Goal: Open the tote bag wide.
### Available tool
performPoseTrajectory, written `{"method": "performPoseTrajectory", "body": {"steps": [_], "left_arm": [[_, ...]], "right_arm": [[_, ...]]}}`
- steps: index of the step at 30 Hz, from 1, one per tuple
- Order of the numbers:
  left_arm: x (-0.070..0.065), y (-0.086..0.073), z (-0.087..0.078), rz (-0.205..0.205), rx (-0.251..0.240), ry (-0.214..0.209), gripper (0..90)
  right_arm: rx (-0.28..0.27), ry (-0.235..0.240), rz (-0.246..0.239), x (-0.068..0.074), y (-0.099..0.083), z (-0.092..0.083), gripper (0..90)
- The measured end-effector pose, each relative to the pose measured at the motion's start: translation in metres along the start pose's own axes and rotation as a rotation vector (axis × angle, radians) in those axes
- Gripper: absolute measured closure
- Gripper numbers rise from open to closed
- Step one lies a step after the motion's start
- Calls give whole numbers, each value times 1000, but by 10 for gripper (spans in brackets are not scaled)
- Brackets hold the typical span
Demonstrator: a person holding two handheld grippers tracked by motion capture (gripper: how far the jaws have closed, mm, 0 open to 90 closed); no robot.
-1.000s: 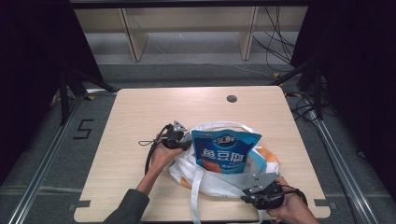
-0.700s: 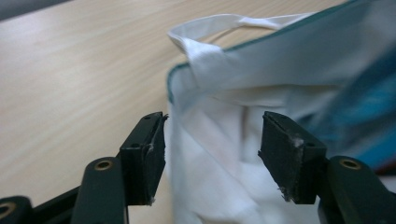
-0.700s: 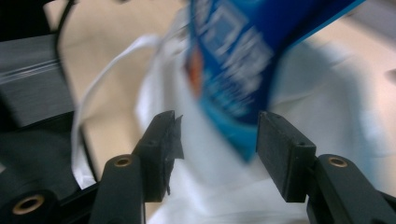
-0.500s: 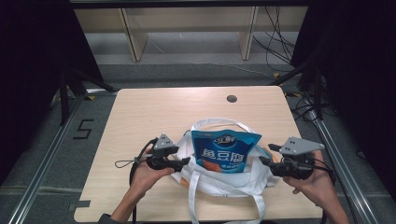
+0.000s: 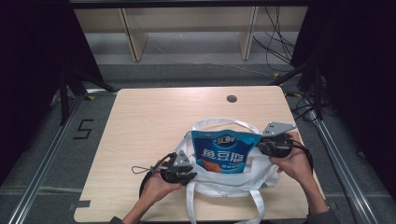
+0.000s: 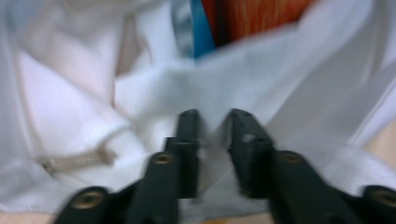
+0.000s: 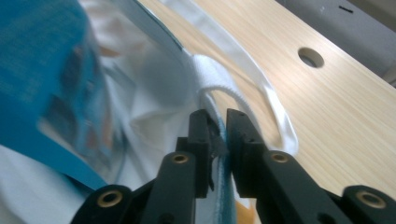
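A white cloth tote bag [image 5: 224,184] lies on the wooden table [image 5: 154,116], and a blue snack packet [image 5: 225,151] sticks out of its mouth. My left gripper [image 5: 190,173] is at the bag's left side. In the left gripper view, the gripper [image 6: 215,123] is shut on a fold of the white cloth [image 6: 70,107], below the packet [image 6: 252,18]. My right gripper [image 5: 262,144] is at the bag's right side. In the right gripper view, that gripper [image 7: 217,123] is shut on the bag's rim beside the packet [image 7: 42,70].
One bag handle [image 5: 219,123] loops toward the table's far side, and two straps [image 5: 189,205] hang over the front edge. A round hole [image 5: 231,98] sits in the tabletop near the far edge. Shelving and cables stand beyond the table.
My left gripper slid from the bag's upper left toward the front. My right gripper rose from the front right corner to the bag's right side. The bag's mouth has spread wider around the packet.
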State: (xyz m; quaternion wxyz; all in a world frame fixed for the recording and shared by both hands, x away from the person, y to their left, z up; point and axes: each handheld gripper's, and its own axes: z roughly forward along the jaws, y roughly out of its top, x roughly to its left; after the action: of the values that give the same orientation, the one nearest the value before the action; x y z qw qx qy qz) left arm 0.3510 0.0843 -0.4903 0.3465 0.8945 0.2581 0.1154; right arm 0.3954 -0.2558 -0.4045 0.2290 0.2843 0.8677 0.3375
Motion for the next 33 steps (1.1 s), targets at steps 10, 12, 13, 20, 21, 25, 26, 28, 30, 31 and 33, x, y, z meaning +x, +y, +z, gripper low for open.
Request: {"method": "performPoseTrajectory", "body": {"steps": [10,12,13,20,21,25,26,28,30,31,33], "left_arm": [[-3,-15,7,23,14,1,860],[-3,-16,7,20,9,2,865],[-3,-15,7,25,11,3,865],[-3,-11,3,19,-6,10,829],[-3,-9,0,21,-20,10,760],[2,12,-27,63,-90,84,598],[1,15,-29,56,-105,71,584],[2,18,-30,49,-111,51,566],[4,21,-27,23,-106,55,519],[6,22,-23,8,-101,68,509],[10,22,-22,-9,-110,62,514]], "right_arm": [[50,-94,122,-38,-24,30,868],[116,-83,181,-48,-43,59,868],[154,-68,200,-48,-53,72,868],[177,-76,216,-44,-63,83,754],[187,-116,213,-43,-60,77,643],[-15,-104,270,-46,-43,26,477],[-27,-79,321,-40,-39,15,474],[-46,-38,323,-35,-37,4,473],[-74,83,254,-8,-36,-17,466],[-78,109,217,-3,-36,-19,466],[-64,146,214,11,-35,-20,478]]}}
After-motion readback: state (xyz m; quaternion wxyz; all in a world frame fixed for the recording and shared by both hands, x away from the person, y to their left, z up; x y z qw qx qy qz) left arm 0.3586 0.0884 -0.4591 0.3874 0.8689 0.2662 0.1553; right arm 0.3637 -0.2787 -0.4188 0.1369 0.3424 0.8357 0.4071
